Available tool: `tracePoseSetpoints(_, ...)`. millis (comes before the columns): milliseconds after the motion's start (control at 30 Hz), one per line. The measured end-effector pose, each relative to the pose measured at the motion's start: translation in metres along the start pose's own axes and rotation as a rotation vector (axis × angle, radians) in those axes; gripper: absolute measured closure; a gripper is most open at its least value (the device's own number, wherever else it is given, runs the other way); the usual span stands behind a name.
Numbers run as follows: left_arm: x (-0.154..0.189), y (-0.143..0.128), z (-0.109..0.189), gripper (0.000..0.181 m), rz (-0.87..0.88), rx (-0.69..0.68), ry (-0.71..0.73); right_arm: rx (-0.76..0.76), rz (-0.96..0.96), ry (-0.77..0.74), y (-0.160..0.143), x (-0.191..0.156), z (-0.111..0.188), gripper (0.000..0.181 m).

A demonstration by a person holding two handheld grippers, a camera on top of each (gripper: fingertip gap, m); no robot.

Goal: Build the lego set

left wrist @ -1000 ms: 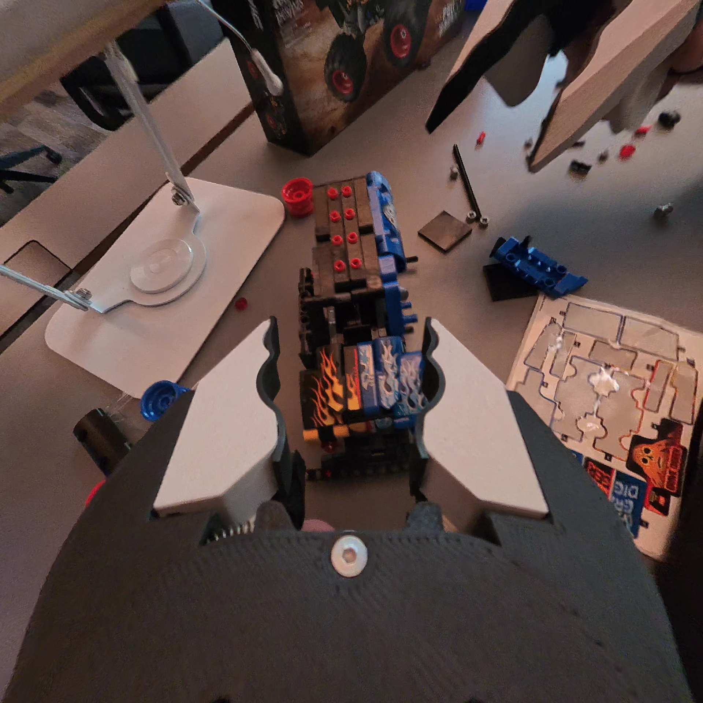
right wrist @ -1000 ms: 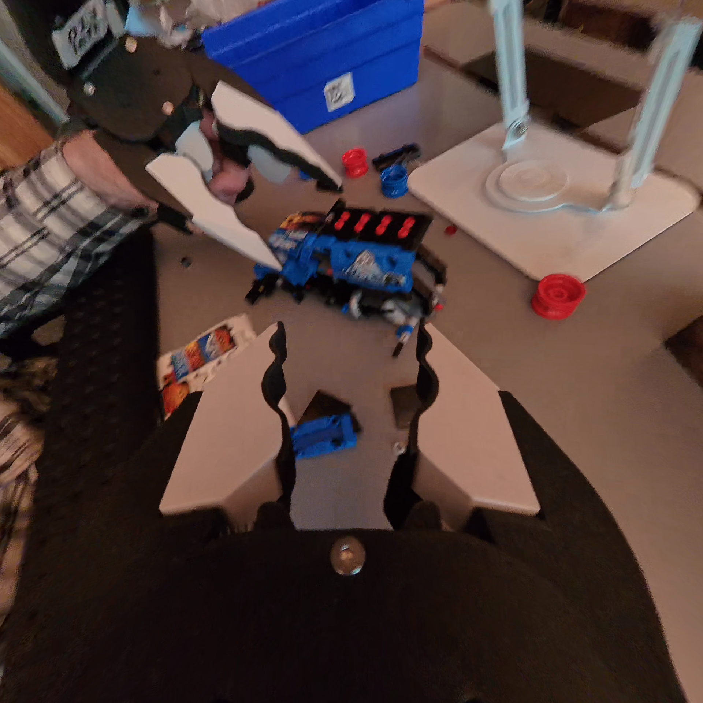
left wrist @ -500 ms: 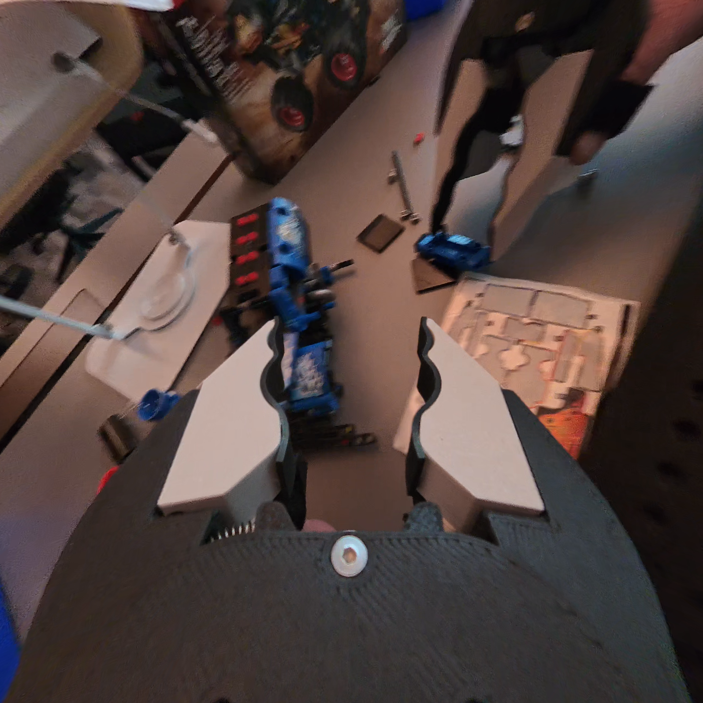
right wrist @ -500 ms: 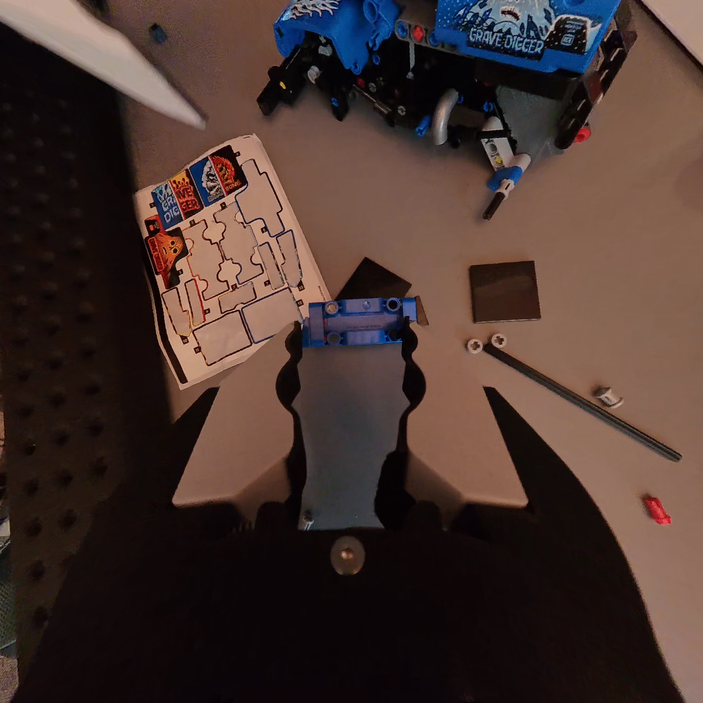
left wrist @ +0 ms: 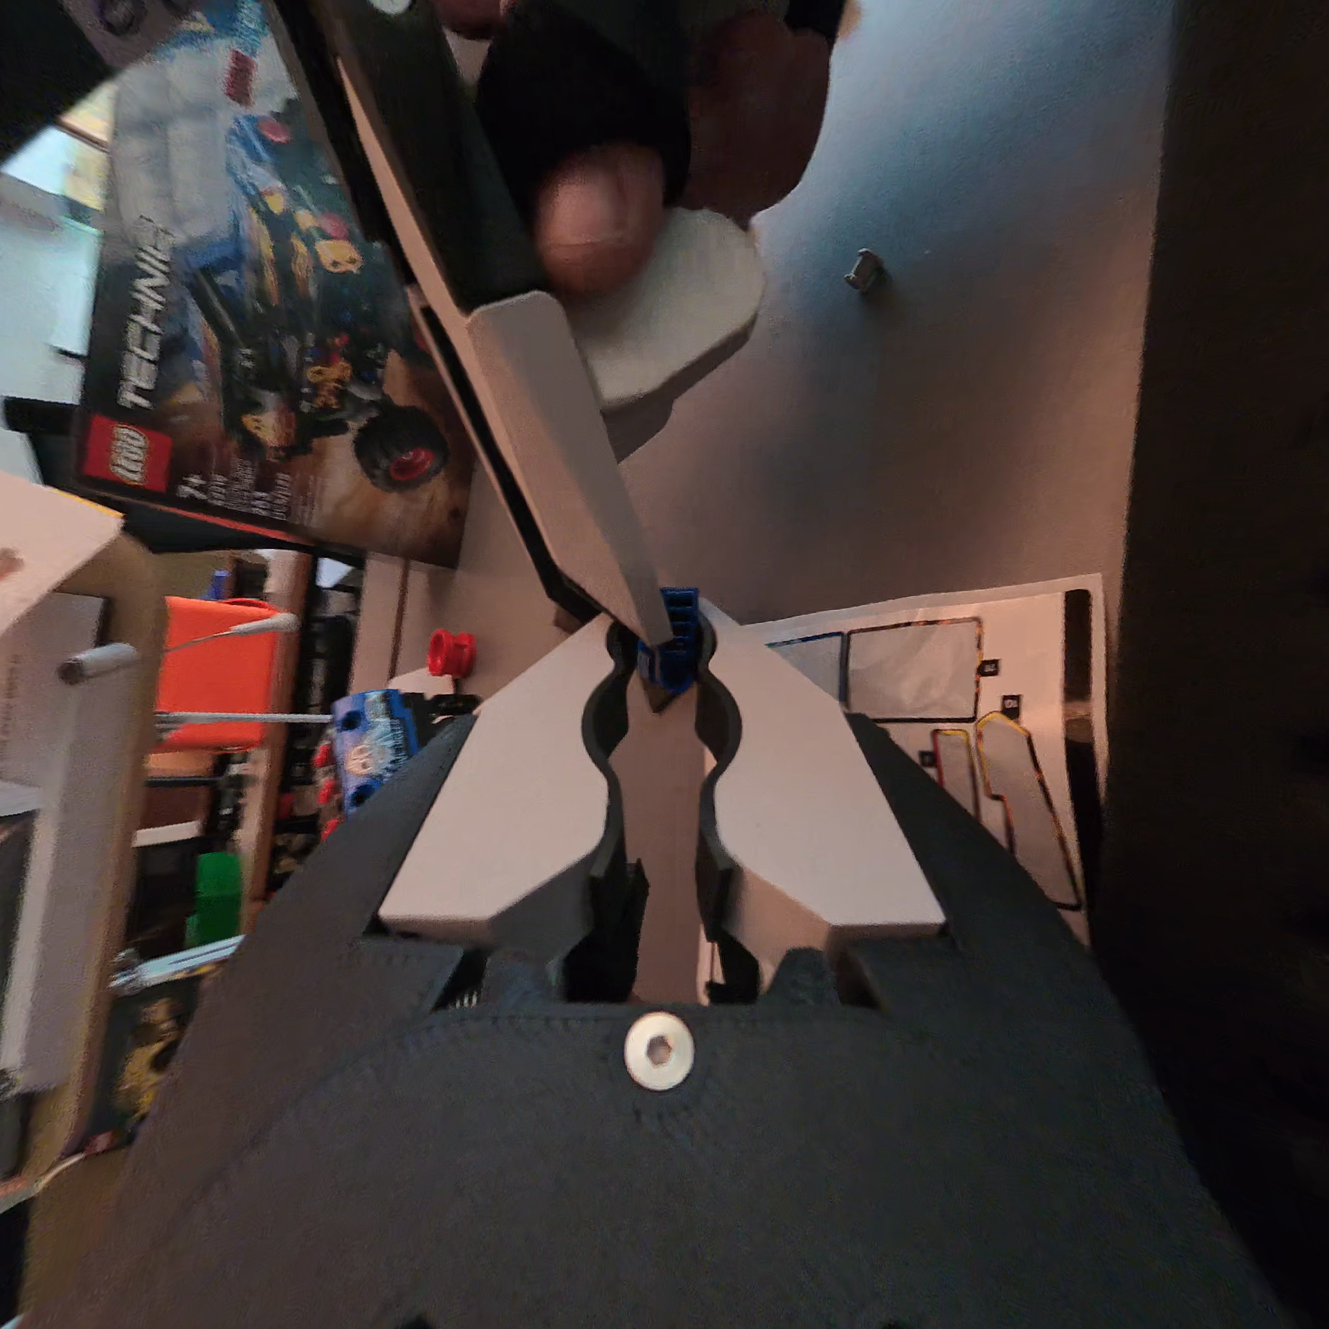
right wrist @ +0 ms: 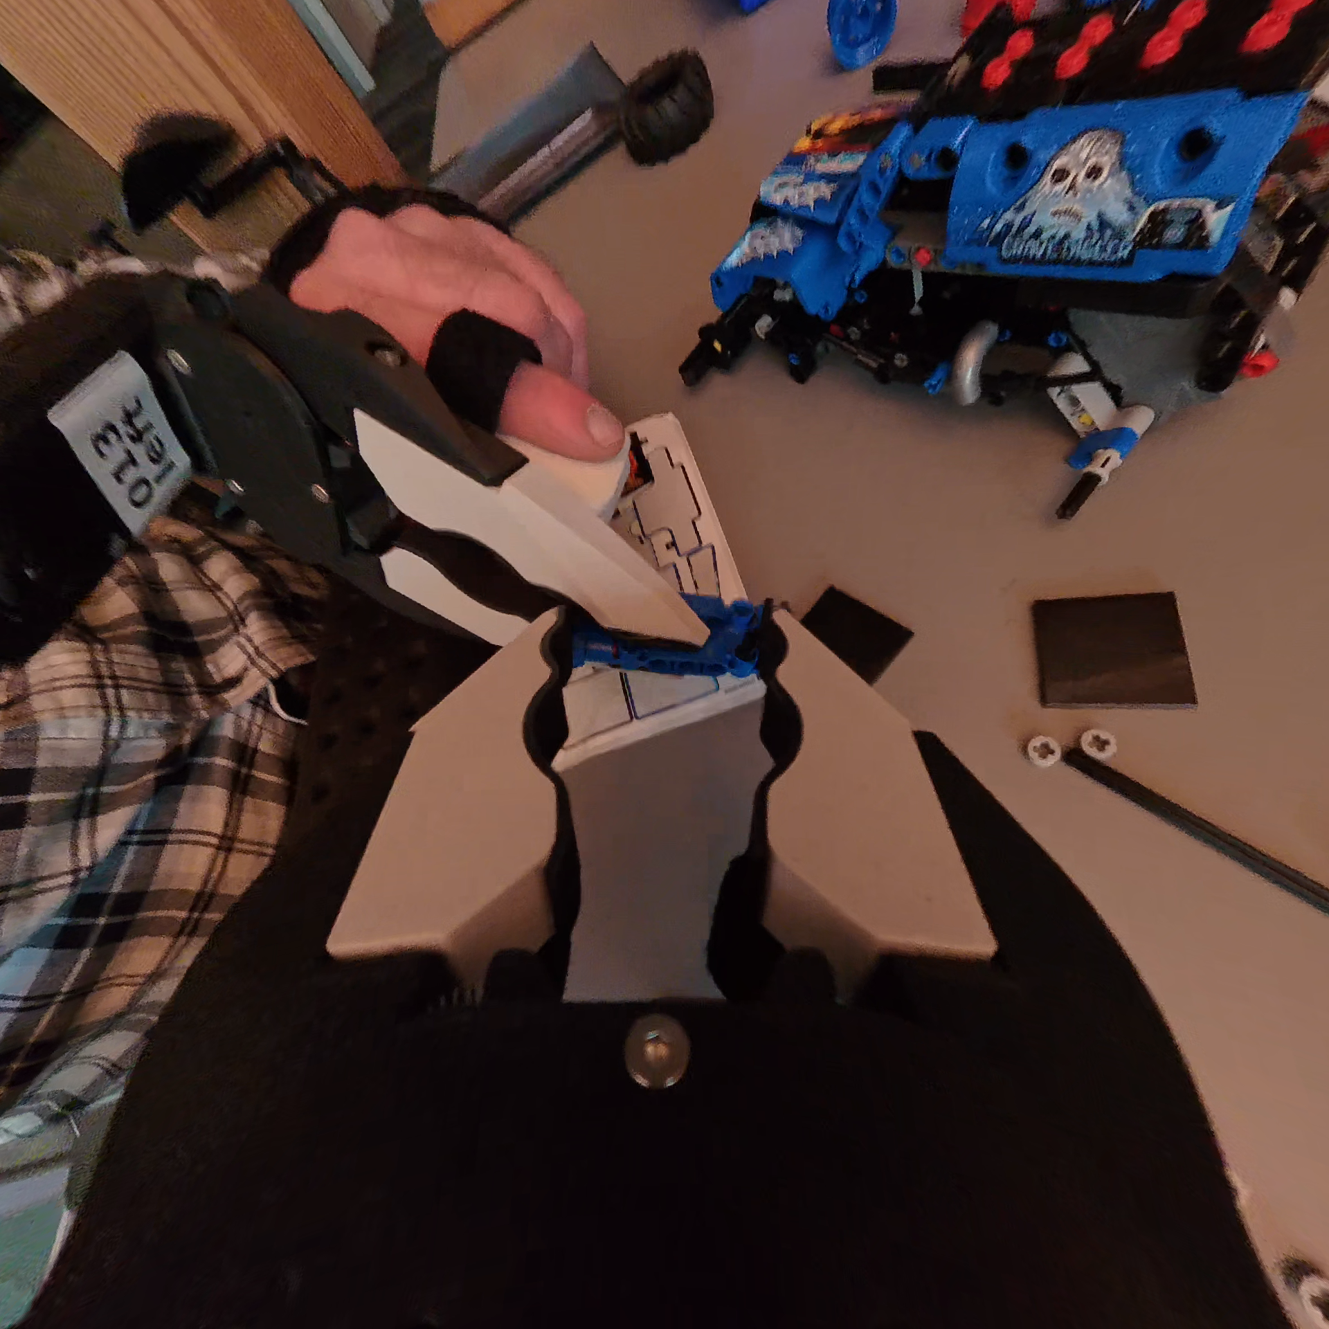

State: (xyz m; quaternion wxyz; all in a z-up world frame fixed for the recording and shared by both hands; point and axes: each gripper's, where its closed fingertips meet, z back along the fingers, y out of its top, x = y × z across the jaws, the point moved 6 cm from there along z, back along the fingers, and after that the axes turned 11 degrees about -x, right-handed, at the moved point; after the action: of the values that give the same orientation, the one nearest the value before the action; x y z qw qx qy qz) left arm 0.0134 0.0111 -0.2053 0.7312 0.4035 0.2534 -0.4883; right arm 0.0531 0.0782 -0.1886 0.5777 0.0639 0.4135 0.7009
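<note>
Both tools clenched on blue piece (right wrist: 665,640): right tool (right wrist: 661,633) across ends, left tool (left wrist: 665,651) across width. Light, rigid, slick plastic; grip flat faces. Truck (right wrist: 1007,237) at 1 o'clock.

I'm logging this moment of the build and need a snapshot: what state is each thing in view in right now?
Blue piece: off the table, gripped at both ends.
Right gripper: shut on the blue piece.
Left gripper: shut on the blue piece.
Truck model: part-built, wheels off, resting on the table.
Sticker sheet: flat, mostly peeled.
Black tyre: loose, unmounted.
Black axle: lying loose.
</note>
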Motion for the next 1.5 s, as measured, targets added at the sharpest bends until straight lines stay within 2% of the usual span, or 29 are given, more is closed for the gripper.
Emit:
tracePoseSetpoints(33,-0.002,-0.002,0.002,0.174,-0.004,-0.011,0.015,0.039,-0.004,0.018,0.004,-0.001,0.003,0.137)
tracePoseSetpoints(100,-0.011,-0.009,0.006,0.175,0.078,-0.009,0.030,0.124,-0.018,0.019,0.012,-0.001,0.012,0.130)
tracePoseSetpoints(167,-0.024,-0.016,0.014,0.175,0.259,0.044,-0.017,0.194,-0.014,-0.007,0.018,0.000,0.021,0.130)
tracePoseSetpoints(300,-0.053,-0.033,0.036,0.175,0.701,0.303,-0.184,0.214,0.002,-0.047,0.026,-0.005,0.020,0.127)
tracePoseSetpoints(367,-0.063,-0.038,0.048,0.175,0.840,0.457,-0.250,0.210,0.001,-0.061,0.031,-0.007,0.012,0.133)
tracePoseSetpoints(433,-0.067,-0.042,0.055,0.175,0.896,0.532,-0.287,0.237,0.010,-0.027,0.038,-0.014,0.005,0.140)
tracePoseSetpoints(500,-0.068,-0.046,0.056,0.175,0.911,0.542,-0.273,0.273,0.023,-0.014,0.045,-0.019,0.001,0.156)
tracePoseSetpoints(533,-0.069,-0.047,0.058,0.174,0.934,0.568,-0.280,0.294,0.024,-0.038,0.047,-0.018,0.002,0.169)
tracePoseSetpoints(600,-0.072,-0.049,0.061,0.174,0.975,0.615,-0.312,0.323,0.025,-0.034,0.050,-0.018,0.004,0.172)
tracePoseSetpoints(833,-0.063,-0.061,0.052,0.175,0.952,0.525,-0.373,0.300,0.052,-0.039,0.049,-0.012,0.001,0.172)
tracePoseSetpoints(1067,-0.060,-0.070,0.039,0.175,0.934,0.425,-0.351,0.225,0.087,-0.009,0.051,0.008,-0.007,0.174)
tracePoseSetpoints(1133,-0.060,-0.077,0.032,0.154,0.893,0.314,-0.297,0.200,0.107,-0.012,0.052,0.015,-0.009,0.175)
tracePoseSetpoints(1267,-0.061,-0.081,0.030,0.151,0.790,0.234,-0.250,0.152,0.167,0.002,0.056,0.026,-0.010,0.175)
tracePoseSetpoints(1333,-0.066,-0.089,0.025,0.134,0.760,0.157,-0.217,0.128,0.182,-0.007,0.056,0.034,-0.012,0.175)
tracePoseSetpoints(1367,-0.067,-0.091,0.024,0.136,0.740,0.140,-0.223,0.123,0.185,0.001,0.056,0.037,-0.014,0.175)
tracePoseSetpoints(1433,-0.069,-0.089,0.023,0.166,0.713,0.156,-0.231,0.107,0.197,0.001,0.056,0.041,-0.017,0.175)
tracePoseSetpoints(1500,-0.066,-0.090,0.018,0.170,0.682,0.123,-0.252,0.103,0.195,-0.022,0.055,0.047,-0.019,0.174)
